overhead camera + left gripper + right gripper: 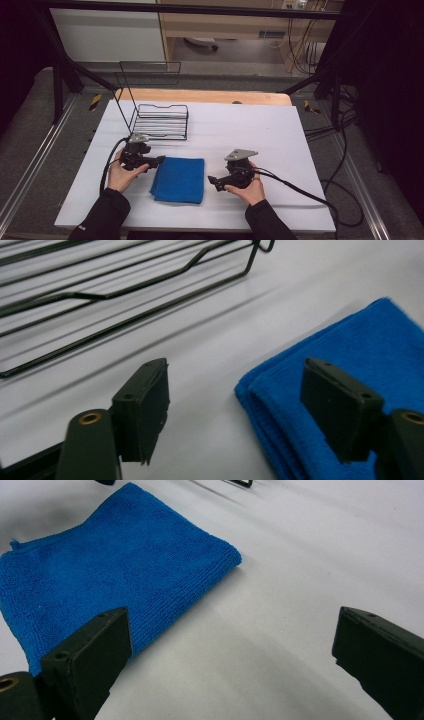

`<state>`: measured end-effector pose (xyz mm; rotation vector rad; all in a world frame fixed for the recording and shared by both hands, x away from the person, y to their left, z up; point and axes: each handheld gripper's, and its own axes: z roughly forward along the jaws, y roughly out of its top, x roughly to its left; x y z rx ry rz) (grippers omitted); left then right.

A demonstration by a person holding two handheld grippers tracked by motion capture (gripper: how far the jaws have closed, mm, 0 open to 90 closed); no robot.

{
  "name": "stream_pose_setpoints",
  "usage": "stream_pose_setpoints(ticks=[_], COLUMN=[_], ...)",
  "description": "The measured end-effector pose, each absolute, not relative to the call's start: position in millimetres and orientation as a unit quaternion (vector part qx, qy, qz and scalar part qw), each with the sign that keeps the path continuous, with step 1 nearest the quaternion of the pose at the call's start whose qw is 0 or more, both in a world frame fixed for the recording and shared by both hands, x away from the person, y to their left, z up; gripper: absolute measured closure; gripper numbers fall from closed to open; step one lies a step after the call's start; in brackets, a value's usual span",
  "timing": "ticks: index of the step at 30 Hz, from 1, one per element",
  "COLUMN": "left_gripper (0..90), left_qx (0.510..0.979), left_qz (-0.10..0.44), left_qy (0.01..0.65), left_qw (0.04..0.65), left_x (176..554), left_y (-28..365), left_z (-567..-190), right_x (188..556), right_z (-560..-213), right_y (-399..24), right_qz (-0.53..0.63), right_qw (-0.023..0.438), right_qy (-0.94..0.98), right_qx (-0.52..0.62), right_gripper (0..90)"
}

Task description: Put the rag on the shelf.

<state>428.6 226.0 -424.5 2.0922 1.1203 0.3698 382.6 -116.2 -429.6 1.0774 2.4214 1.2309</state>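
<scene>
A folded blue cloth [179,179] is laid flat on the white tabletop [260,130], between the two hands and near the front edge. A black wire rack [159,120] is set farther back on the tabletop, to the left, well apart from the cloth.

The left tool [159,161] is held low at the cloth's left edge. In the left gripper view its jaws are seen standing apart, one over the bare tabletop and the other over the folded corner of the cloth [345,355]; the corner lies between them, but no pad is seen pressing on it, so nothing is gripped. The rack [125,290] is seen just beyond the jaws in that view.

The right tool [212,181] is held just beside the cloth's right edge, pointing toward it. In the right gripper view its jaws are spread wide, with only bare tabletop between them; the cloth [115,565] lies ahead and to one side, its near edge passing by one jaw. Nothing is held by this tool either.
</scene>
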Motion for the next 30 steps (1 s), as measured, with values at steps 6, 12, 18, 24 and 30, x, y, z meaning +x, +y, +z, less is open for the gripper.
stream_pose_setpoints(ticks=[6, 12, 18, 24, 30], left_gripper=[41.4, 51.1, 59.7, 63.1, 68.8], left_qx=[0.815, 0.824, 0.823, 0.82, 0.814], left_qz=[0.135, 0.112, 0.104, 0.103, 0.095], left_qy=[0.44, 0.429, 0.436, 0.444, 0.453], left_qw=[0.352, 0.353, 0.349, 0.346, 0.35], left_x=[433.2, 432.5, 431.1, 430.2, 430.2], left_y=[224.4, 215.3, 211.4, 208.6, 208.1], left_z=[-431.2, -435.1, -441.0, -443.3, -443.5], right_x=[382.8, 383.0, 382.0, 382.7, 383.6], right_z=[-432.5, -432.8, -430.0, -428.2, -427.6], right_y=[-113.9, -113.7, -115.0, -115.7, -115.6], right_qz=[0.421, 0.42, 0.425, 0.428, 0.432], right_qw=[0.103, 0.101, 0.104, 0.104, 0.1], right_qy=[0.822, 0.823, 0.821, 0.818, 0.816], right_qx=[0.37, 0.369, 0.367, 0.369, 0.37], right_gripper=[4.0, 4.2, 4.6, 4.7, 5.0])
